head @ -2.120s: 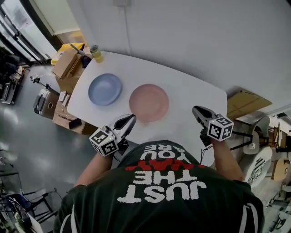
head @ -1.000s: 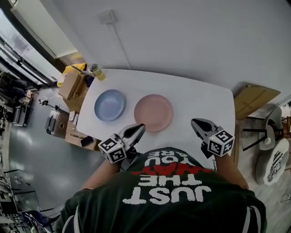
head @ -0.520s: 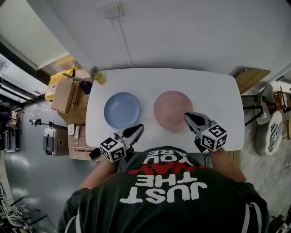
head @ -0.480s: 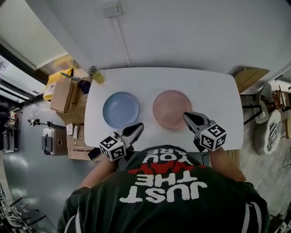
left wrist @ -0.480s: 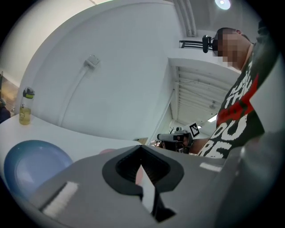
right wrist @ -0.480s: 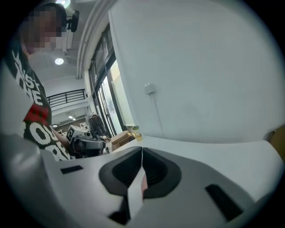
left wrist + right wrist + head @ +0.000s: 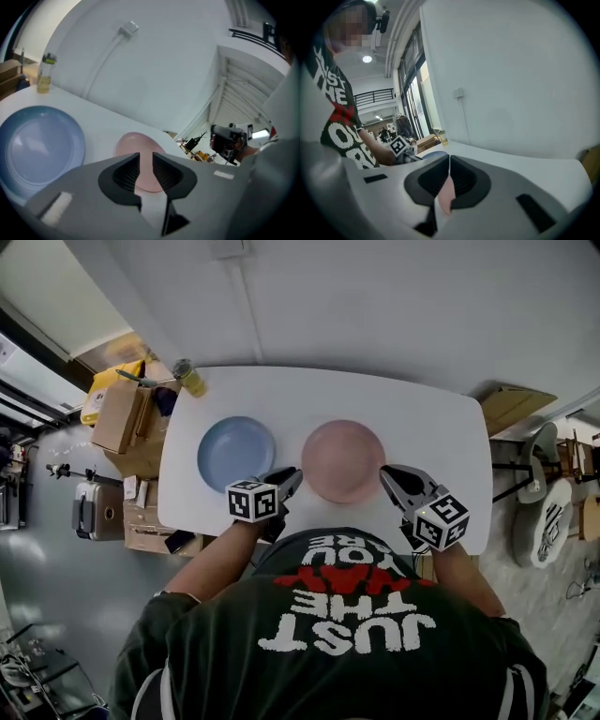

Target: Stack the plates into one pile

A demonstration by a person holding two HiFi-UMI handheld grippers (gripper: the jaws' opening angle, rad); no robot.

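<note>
Left tongs [image 7: 291, 474]: held over the near edge of the surface, between the two plates. The tips point toward the near-left rim of the pink plate. The jaws have just been opening and now stand a narrow slit apart, with nothing between them.
Right tongs [image 7: 385, 472]: reach in from the near edge, just beside the near-right rim of the pink plate. The jaws are closed tip to tip and grip nothing. A sliver of pink shows through the slot below the tips.
Pink plate [image 7: 343, 460]: lies flat about midway along the surface, a little nearer the near edge than the far one. It sits between the two tongs, and whether either tip touches its rim cannot be told.
Blue plate [image 7: 236, 454]: lies flat toward the left edge, side by side with the pink plate. A strip of bare white separates the two, so neither is stacked on the other.
Surface [image 7: 422, 418]: a white top with rounded corners; its right half is bare.
Bottle [image 7: 191, 379]: stands upright at the far-left corner, with yellowish liquid inside, well apart from both plates.
Cardboard boxes [image 7: 116, 415]: piled on the floor beyond the left edge.
Person [image 7: 347, 634]: stands at the near edge in a dark shirt with white and red lettering, one forearm behind each of the tongs.
</note>
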